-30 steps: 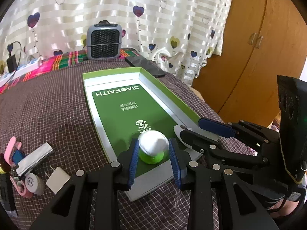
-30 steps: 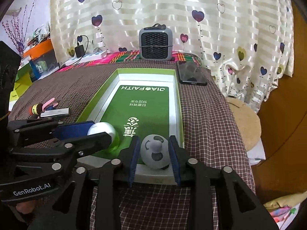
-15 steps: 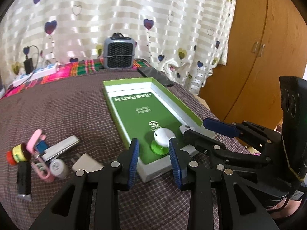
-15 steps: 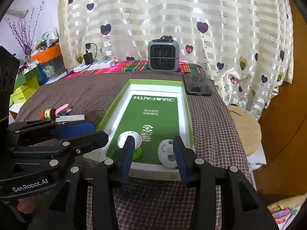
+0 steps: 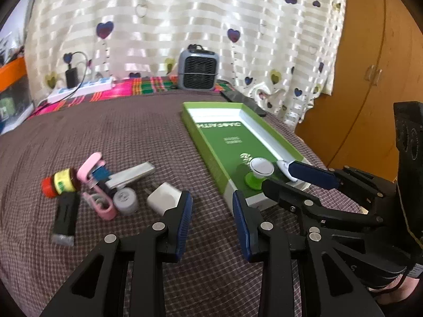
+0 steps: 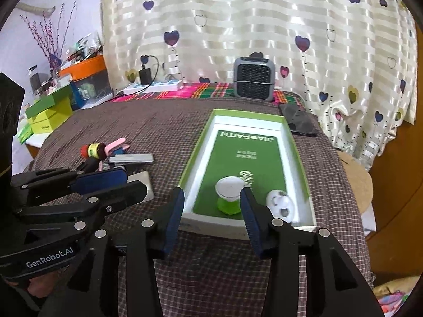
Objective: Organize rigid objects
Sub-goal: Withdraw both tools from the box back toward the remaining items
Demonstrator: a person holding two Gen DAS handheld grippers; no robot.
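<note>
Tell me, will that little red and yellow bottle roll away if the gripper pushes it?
Probably. The red and yellow bottle looks round and lies on its side, so a sideways nudge could roll it. The pink clip right beside it might stop it. It looks small, so likely light.

Both tools are matte black plastic linkages dotted with round silver screw heads. The left gripper [image 5: 212,220] and the right gripper [image 6: 211,218] each end in two narrow fingers faced with ribbed dark-blue pads [image 5: 185,218]. White "GenRobot.AI" lettering runs along the left one's side in the right wrist view.
</note>
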